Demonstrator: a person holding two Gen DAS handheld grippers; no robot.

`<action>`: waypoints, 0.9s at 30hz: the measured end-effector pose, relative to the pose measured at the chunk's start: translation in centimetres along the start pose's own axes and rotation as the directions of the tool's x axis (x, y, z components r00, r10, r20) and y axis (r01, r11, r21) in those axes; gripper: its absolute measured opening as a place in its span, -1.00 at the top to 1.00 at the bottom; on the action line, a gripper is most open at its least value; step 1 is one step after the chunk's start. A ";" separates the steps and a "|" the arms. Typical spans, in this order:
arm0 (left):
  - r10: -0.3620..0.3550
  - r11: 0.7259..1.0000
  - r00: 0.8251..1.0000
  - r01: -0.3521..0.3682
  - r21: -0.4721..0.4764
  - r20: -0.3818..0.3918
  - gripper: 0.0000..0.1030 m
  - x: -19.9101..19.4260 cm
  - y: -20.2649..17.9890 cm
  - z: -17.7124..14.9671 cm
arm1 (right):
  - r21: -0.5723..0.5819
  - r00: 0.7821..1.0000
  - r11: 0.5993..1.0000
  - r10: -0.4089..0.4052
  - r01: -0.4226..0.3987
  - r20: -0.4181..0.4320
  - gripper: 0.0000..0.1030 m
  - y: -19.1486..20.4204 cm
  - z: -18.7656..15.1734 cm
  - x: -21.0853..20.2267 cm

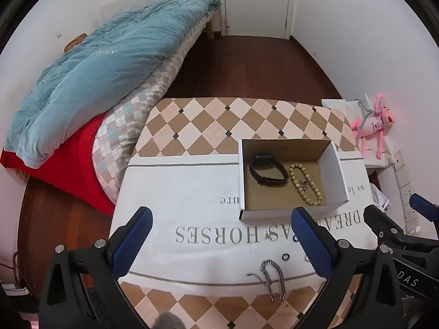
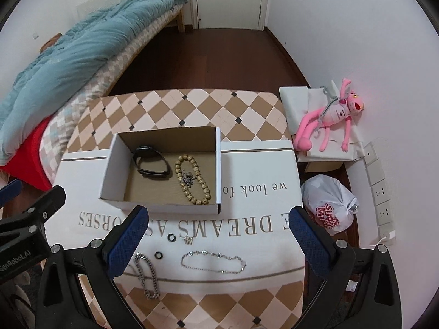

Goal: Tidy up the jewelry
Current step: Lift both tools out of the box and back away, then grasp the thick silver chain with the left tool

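Note:
An open white cardboard box (image 1: 338, 176) (image 2: 109, 170) stands on a white printed cloth. Inside lie a black wristband (image 1: 267, 172) (image 2: 151, 163), a beige bead bracelet (image 1: 306, 183) (image 2: 192, 179) and a small silver piece on the beads (image 2: 188, 178). On the cloth nearer me lie a thick silver chain (image 1: 273, 279) (image 2: 146, 275), a thin silver chain bracelet (image 2: 212, 260), two black rings (image 2: 172, 238) (image 2: 158, 255) (image 1: 286, 257) and a small silver earring (image 2: 188, 240). My left gripper (image 1: 222, 235) and right gripper (image 2: 218, 233) hover open and empty above the cloth.
The cloth (image 1: 192, 192) (image 2: 260, 170) covers a checkered table (image 1: 219, 120) (image 2: 192, 107). A bed with a blue duvet (image 1: 109, 63) is on the left. A pink plush toy (image 2: 329, 120) and a white plastic bag (image 2: 329, 205) sit at the right by the wall.

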State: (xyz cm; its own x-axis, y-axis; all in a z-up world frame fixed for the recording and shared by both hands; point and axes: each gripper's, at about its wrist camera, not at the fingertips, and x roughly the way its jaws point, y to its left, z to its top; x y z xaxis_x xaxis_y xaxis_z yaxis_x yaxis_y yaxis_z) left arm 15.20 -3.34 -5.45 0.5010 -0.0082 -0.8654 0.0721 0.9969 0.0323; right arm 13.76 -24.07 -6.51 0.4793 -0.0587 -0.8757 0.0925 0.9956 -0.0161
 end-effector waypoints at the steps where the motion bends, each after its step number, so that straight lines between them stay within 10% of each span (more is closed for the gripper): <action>1: -0.005 1.000 1.000 0.005 0.000 0.003 -1.00 -0.4 0.0 -0.2 | -0.001 1.000 1.000 0.002 -0.002 0.006 -1.00 0.1 -0.1 -0.5; 16: 0.016 0.999 1.000 -0.017 -0.051 -0.014 -1.00 -3.0 1.1 -2.7 | 0.036 0.997 0.997 0.066 -0.068 0.042 -1.00 0.4 -2.6 -5.1; 24: -0.014 0.998 0.985 0.002 -0.068 -0.171 -0.98 3.3 0.0 -7.7 | 0.158 0.996 0.987 0.052 -0.040 -0.071 -1.00 -3.9 -6.6 -0.1; 27: -0.054 0.997 0.965 0.039 -0.062 -0.258 -0.68 6.5 -1.4 -9.5 | 0.204 0.991 0.979 0.051 -0.026 -0.120 -0.85 -5.8 -8.4 2.2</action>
State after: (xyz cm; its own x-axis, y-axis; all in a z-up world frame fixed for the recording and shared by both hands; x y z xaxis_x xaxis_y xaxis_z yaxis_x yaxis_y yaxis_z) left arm 10.16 -4.04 -15.87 0.2571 -0.0415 -0.9655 0.0380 0.9987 -0.0328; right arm 6.94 -29.31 -12.39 0.3755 0.0019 -0.9268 0.2562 0.9608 0.1058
